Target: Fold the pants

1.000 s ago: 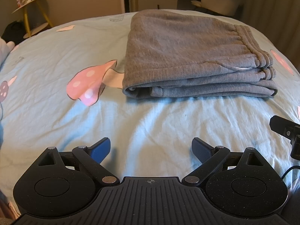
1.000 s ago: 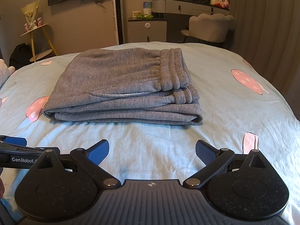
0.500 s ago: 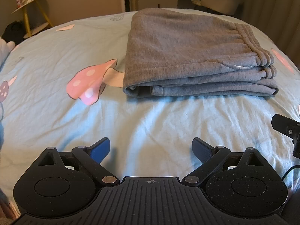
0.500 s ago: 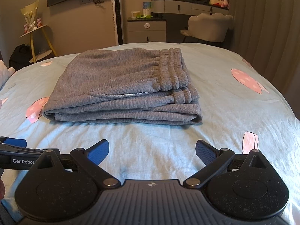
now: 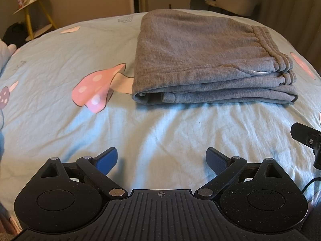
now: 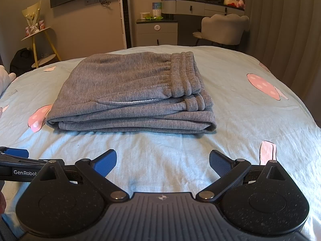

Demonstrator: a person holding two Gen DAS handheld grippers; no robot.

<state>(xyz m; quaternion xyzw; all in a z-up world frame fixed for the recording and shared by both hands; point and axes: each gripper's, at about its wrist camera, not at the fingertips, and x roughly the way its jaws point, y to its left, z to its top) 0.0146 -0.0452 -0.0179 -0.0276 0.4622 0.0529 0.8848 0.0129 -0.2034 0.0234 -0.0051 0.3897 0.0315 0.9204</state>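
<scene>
Grey sweatpants (image 5: 202, 60) lie folded in a flat stack on the light-blue bed sheet (image 5: 60, 76), waistband to the right. They also show in the right wrist view (image 6: 130, 92). My left gripper (image 5: 161, 158) is open and empty, held above the sheet short of the stack's near edge. My right gripper (image 6: 163, 160) is open and empty too, also short of the stack. Part of the right gripper shows at the right edge of the left wrist view (image 5: 307, 136); the left gripper's finger shows at the left edge of the right wrist view (image 6: 16, 152).
The sheet has pink mushroom prints (image 5: 94, 88). Beyond the bed stand a yellow side table (image 6: 38, 40), a grey cabinet (image 6: 157, 32), a vanity with a chair (image 6: 222, 28) and curtains (image 6: 284, 24) at the right.
Both grippers have barely moved; the views shift only slightly. The pants lie as before.
</scene>
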